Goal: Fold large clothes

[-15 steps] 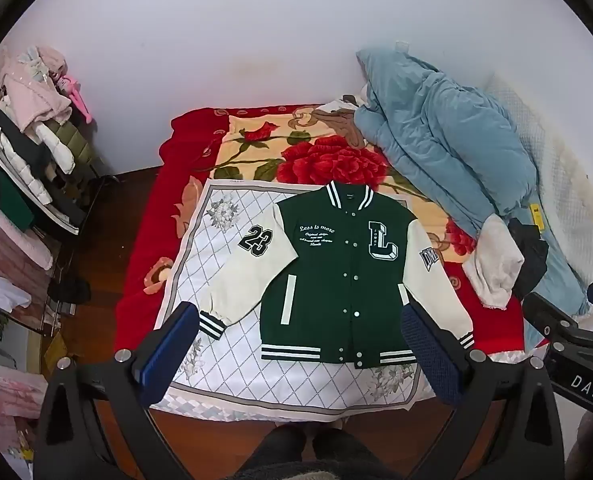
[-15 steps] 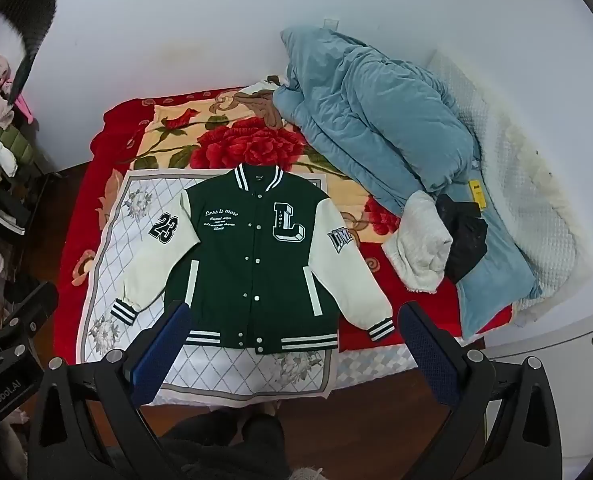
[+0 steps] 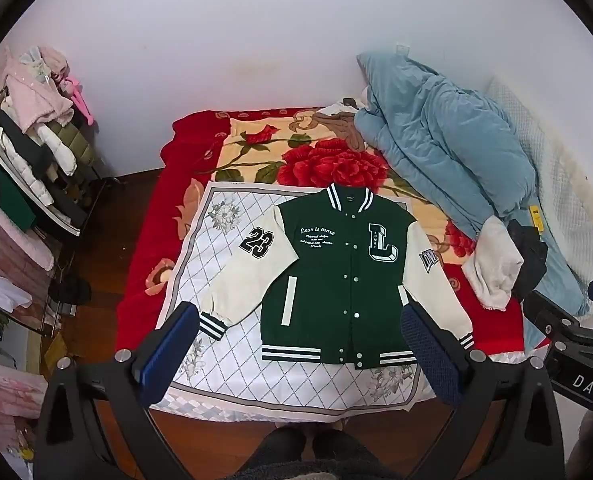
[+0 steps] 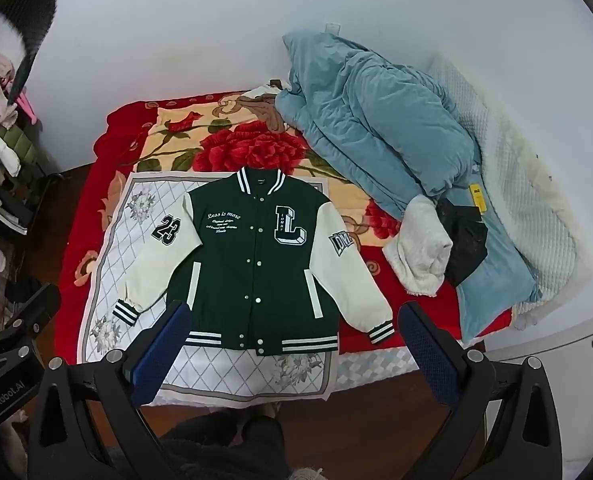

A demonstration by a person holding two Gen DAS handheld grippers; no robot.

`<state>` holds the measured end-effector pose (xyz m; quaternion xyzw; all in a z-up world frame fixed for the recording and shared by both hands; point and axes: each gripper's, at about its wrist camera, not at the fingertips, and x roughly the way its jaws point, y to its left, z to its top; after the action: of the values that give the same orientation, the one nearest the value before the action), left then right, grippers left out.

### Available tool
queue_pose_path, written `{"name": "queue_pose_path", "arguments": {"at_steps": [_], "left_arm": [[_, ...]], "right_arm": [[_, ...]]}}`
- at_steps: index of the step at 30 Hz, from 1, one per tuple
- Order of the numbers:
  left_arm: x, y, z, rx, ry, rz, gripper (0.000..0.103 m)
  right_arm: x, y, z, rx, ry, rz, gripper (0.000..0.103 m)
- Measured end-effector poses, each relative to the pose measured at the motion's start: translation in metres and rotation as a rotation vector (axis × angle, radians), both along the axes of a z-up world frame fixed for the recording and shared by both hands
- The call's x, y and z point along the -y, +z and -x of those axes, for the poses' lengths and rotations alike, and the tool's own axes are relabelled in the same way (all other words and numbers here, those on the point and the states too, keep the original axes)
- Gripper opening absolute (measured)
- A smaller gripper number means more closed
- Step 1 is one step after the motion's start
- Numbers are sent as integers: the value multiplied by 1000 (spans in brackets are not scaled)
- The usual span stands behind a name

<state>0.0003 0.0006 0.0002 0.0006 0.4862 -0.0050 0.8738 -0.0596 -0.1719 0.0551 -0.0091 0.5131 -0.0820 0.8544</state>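
Note:
A green varsity jacket (image 3: 336,280) (image 4: 252,268) with cream sleeves lies flat, front up and buttoned, on a white quilted cloth (image 3: 232,376) (image 4: 108,264) at the near end of the bed. Both sleeves slant out and down. My left gripper (image 3: 296,356) hangs high over the jacket's hem, jaws wide open with nothing between them. Held equally high above the hem and the right cuff, my right gripper (image 4: 292,354) is open and empty too. Neither touches the cloth.
A red floral blanket (image 3: 336,160) covers the bed. A blue duvet (image 3: 444,148) is heaped at the right against the wall, with a white garment (image 3: 492,264) and a black one (image 3: 530,256) beside it. A rack of clothes (image 3: 28,168) stands left. A person's legs (image 3: 308,456) show below.

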Motion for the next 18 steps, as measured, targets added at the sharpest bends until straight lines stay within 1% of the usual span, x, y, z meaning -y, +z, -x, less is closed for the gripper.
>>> {"name": "queue_pose_path", "arguments": {"at_steps": [5,6,10,12,18], "left_arm": [[0,0,0,5,-1,0,103],[-1,6,-1,5,-1,1,103],[2,12,-8,7,2,1,103],[2,16,-10,7,1,1,103],[8,20,-8,12,2,5,103]], "right_arm": [[0,1,2,5,-3,2,103],[1,0,2,5,-3,1,103],[3,0,4,6,0,1,103],[-1,5,0,7,1,3,103],[0,5,1,8,2,2,103]]}}
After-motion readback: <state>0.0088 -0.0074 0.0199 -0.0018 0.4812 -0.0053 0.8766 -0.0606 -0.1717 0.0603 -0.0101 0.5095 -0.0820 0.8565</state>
